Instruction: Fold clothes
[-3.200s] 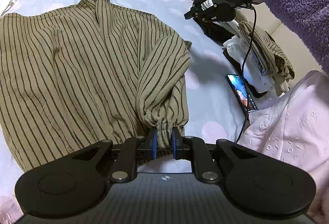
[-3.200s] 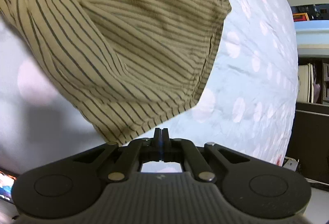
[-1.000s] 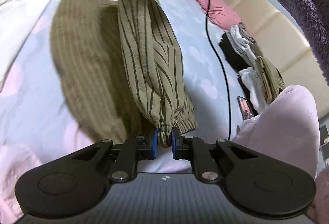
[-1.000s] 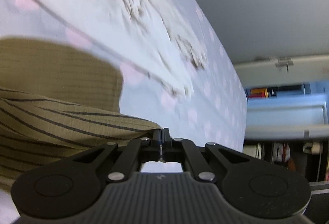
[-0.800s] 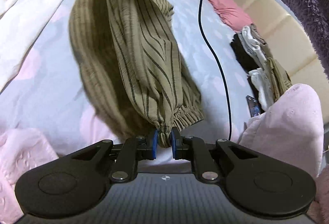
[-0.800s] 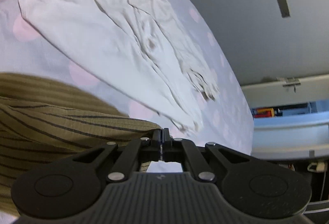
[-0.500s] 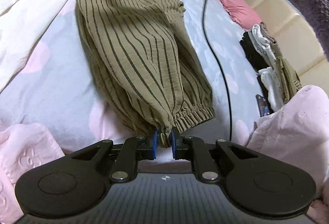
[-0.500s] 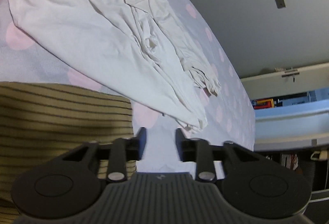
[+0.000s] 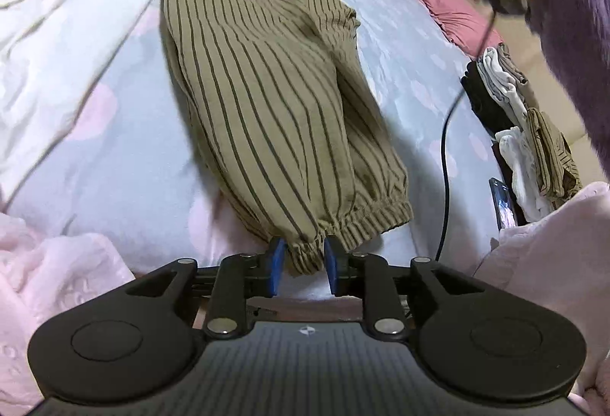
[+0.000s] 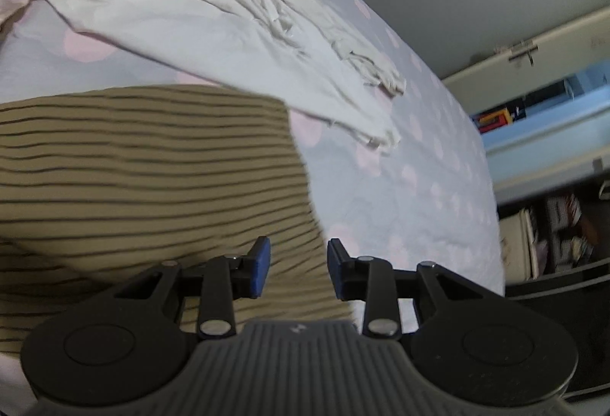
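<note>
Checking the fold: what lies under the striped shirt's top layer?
Under the striped shirt's top layer, a second striped layer with a cuff shows at right; anything deeper is covered.

An olive-tan shirt [image 9: 274, 99] with thin dark stripes lies folded lengthwise on the bed [image 9: 126, 164], one half laid over the other so it forms a long, narrow, slightly puffed bundle. Its gathered elastic cuff [image 9: 305, 256] sits at the near end between the blue pads of the left tongs [image 9: 303, 265], which stand slightly apart around it, and a second ribbed cuff [image 9: 375, 217] spreads out just beside it on the sheet. In the right wrist view the far squared corner of the shirt [image 10: 152, 179] lies flat on the bed, its stripes running crosswise.
</note>
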A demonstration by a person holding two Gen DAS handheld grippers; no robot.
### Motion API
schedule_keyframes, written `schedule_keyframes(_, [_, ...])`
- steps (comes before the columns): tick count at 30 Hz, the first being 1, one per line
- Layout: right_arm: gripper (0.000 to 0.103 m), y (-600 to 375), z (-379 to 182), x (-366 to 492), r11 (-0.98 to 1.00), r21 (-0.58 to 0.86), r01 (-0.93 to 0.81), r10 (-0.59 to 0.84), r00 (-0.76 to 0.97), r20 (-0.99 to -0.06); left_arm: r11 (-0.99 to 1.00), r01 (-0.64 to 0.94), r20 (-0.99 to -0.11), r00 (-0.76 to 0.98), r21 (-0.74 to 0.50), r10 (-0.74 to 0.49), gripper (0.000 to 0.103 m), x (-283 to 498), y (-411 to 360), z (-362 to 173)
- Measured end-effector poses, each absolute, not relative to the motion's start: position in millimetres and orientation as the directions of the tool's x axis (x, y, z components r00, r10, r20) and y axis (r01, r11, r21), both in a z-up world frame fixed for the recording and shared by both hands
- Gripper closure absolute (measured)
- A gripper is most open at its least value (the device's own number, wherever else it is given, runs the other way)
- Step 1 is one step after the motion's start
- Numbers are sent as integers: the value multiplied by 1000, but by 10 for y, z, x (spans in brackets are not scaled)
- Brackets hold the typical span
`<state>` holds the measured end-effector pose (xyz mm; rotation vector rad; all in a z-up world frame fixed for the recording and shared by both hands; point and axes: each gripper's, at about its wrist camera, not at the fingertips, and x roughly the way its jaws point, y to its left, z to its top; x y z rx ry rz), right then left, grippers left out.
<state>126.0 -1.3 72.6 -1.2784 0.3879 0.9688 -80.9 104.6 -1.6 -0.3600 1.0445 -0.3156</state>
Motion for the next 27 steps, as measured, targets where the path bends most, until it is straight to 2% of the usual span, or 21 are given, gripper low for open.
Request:
schedule_keyframes(7, [65,-538,643,816,146,-529,-836,394,539,-744,927,133,-767,527,-352,-366,78,-789,1004,217])
schedule_keyframes(13, [61,-985,568,341,382,-415,-825,383,551,-741,929,228,-772,519,-290,-368,80,-642,804,217])
schedule_keyframes(23, [59,-1452,294,-405,726,-169,-667,335,557,-760,942,266,-784,532,-203,-319,85,-529,596,141])
schedule_keyframes(25, [51,-1491,237,-558,783,-101,-614,337,555,-761,944,253,-785,532,-211,-318,85,-515,583,101])
schedule_keyframes(27, [48,-1514,178,-694,824,-42,-565,341,555,-758,947,237,-792,524,-218,-313,85,-487,583,36])
